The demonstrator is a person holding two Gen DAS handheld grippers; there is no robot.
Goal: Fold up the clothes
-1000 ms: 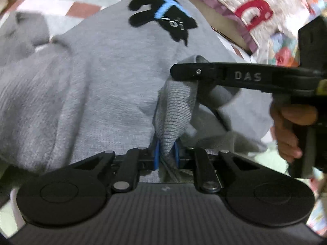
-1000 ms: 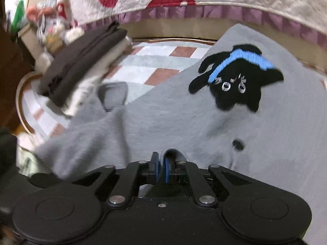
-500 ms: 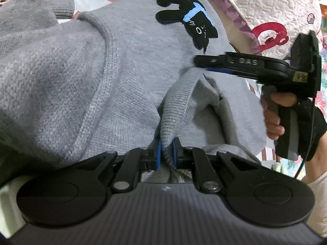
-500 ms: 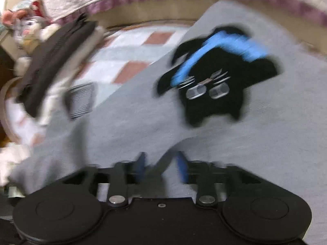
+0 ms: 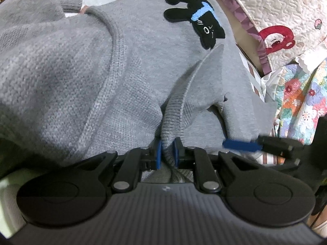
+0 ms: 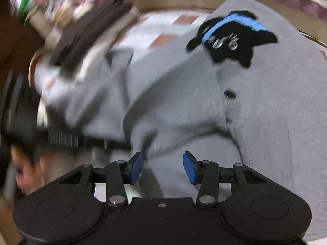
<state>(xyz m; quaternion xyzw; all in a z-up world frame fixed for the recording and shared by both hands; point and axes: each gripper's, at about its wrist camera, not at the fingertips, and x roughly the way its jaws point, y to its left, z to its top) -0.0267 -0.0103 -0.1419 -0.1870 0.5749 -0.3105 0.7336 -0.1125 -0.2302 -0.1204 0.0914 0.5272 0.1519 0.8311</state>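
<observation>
A grey knit sweater (image 5: 102,71) with a black cat patch (image 5: 196,20) lies spread out and partly bunched. My left gripper (image 5: 167,153) pinches a ribbed edge (image 5: 171,122) of it between the blue pads; its jaws are opening slightly but still press the cloth. In the right wrist view, my right gripper (image 6: 162,167) stands open just above the sweater (image 6: 265,112), near a fold below the cat patch (image 6: 231,38), with nothing clamped. One of its blue fingers (image 5: 241,145) shows low on the right of the left wrist view.
A stack of folded dark and light clothes (image 6: 87,34) sits at the back left on a checked mat (image 6: 163,34). A quilted cover with red prints (image 5: 276,20) and a floral quilt (image 5: 296,102) border the right. A person's hand (image 6: 26,173) is at lower left.
My right gripper has opened, let go of the grey cloth and swung down beside the left gripper. The left gripper keeps its hold on the ribbed edge.
</observation>
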